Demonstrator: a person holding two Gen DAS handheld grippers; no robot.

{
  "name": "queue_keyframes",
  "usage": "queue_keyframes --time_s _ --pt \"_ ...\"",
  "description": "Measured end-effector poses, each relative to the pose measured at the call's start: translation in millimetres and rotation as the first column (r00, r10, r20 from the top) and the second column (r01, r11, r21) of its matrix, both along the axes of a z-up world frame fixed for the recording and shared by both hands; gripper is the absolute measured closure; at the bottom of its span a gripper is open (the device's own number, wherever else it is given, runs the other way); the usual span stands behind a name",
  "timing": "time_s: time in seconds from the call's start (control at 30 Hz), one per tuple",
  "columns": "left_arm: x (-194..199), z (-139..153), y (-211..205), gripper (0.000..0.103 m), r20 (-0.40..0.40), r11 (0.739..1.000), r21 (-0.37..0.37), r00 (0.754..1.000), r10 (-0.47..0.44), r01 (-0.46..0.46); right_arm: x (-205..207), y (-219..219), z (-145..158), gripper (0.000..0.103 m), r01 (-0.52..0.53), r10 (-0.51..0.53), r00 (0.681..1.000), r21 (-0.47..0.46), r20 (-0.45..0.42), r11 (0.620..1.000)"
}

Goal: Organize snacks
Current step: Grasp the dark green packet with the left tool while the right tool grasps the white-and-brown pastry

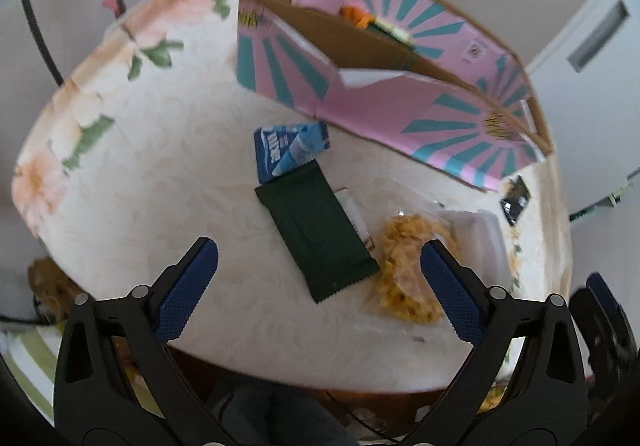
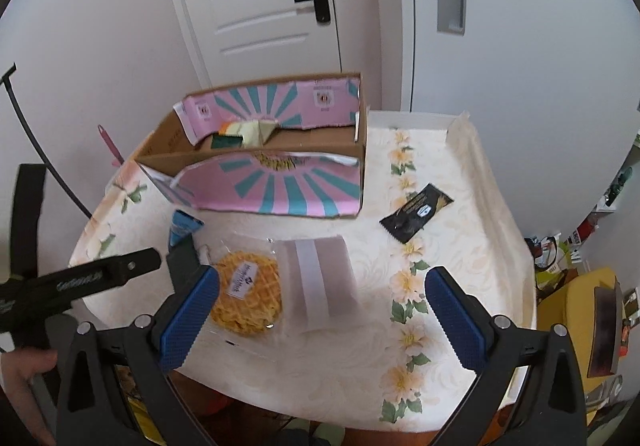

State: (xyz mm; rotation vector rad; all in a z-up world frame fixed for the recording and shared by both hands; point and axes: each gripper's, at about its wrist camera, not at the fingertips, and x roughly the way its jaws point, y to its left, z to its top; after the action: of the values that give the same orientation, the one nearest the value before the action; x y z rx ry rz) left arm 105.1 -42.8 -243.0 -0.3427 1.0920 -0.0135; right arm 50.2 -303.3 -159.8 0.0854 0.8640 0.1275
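Both grippers hang wide open over the table, and the dark green packet lies dead ahead of the left one.

The left gripper [image 1: 319,288] holds nothing, its blue pads spread apart, and the dark green packet [image 1: 318,236] sits on the floral tablecloth [image 1: 120,174] right between and just beyond those fingers, its long axis slanting from upper left to lower right. A blue packet [image 1: 286,148] touches its far end; the waffle bag [image 2: 246,292] lies just beside it to the right. The right gripper [image 2: 322,316], equally empty and spread, faces the waffle bag instead. The pink-and-teal box [image 2: 272,188] waits beyond, so the left looks nearer for the green packet.
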Motion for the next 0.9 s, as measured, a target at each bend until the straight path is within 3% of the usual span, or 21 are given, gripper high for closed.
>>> queue_keyframes --time_s 0.27,0.43,0.5,0.53,0.9 --pt "17.5 -39.4 -7.4 0.026 -0.070 0.997 0.016 0.995 0.073 -0.072 21.0 -9.9 -30.4 0.001 -0.046 0.046 0.998 0.008 -0.041 0.999" --pt "20.4 -39.5 -18.7 0.033 -0.062 0.995 0.069 0.995 0.073 -0.069 29.3 -14.8 -39.9 0.001 -0.057 0.058 0.997 0.021 -0.057 0.998" --pt "21.5 -38.5 -24.2 0.049 -0.062 0.994 0.091 0.996 0.066 -0.061 32.5 -15.8 -43.9 0.001 -0.063 0.064 0.996 0.022 -0.065 0.998" --pt "22.0 -37.8 -26.6 0.051 -0.060 0.994 0.099 0.996 0.062 -0.055 34.1 -16.0 -45.2 0.001 -0.065 0.066 0.995 0.022 -0.069 0.998" --pt "22.1 -33.2 -30.7 0.057 -0.061 0.996 0.084 0.997 0.043 -0.038 43.6 -13.8 -53.3 0.001 -0.075 0.078 0.993 0.035 -0.089 0.997"
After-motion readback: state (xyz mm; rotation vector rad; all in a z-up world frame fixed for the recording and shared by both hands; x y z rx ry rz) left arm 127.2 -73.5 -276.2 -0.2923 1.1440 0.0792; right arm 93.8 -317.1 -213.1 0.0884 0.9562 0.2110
